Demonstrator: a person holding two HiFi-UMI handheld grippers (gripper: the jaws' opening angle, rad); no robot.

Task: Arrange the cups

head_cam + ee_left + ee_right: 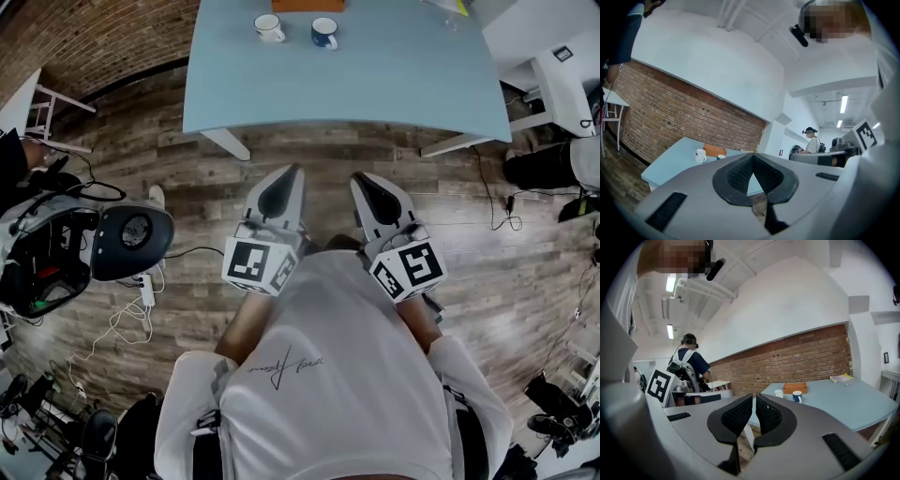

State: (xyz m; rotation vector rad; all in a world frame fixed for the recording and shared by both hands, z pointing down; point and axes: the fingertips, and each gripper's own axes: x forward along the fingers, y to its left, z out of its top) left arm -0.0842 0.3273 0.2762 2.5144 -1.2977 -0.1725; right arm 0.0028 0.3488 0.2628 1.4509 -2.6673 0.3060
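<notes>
Left gripper [292,174], right gripper [360,180]: jaws closed, empty. Risk: arriving unopened, they topple white cup [269,28] or blue cup [324,33] on worktop [403,84].

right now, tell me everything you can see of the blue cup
The blue cup is a small mug, dark blue outside and white inside, glossy like ceramic, with a pale mark on its side in the right gripper view. It stands upright and looks empty, its handle toward the near right in the head view. It sits on the light blue table, right of the white cup and apart from it, before a flat orange-brown thing. Only the table touches it.
</notes>
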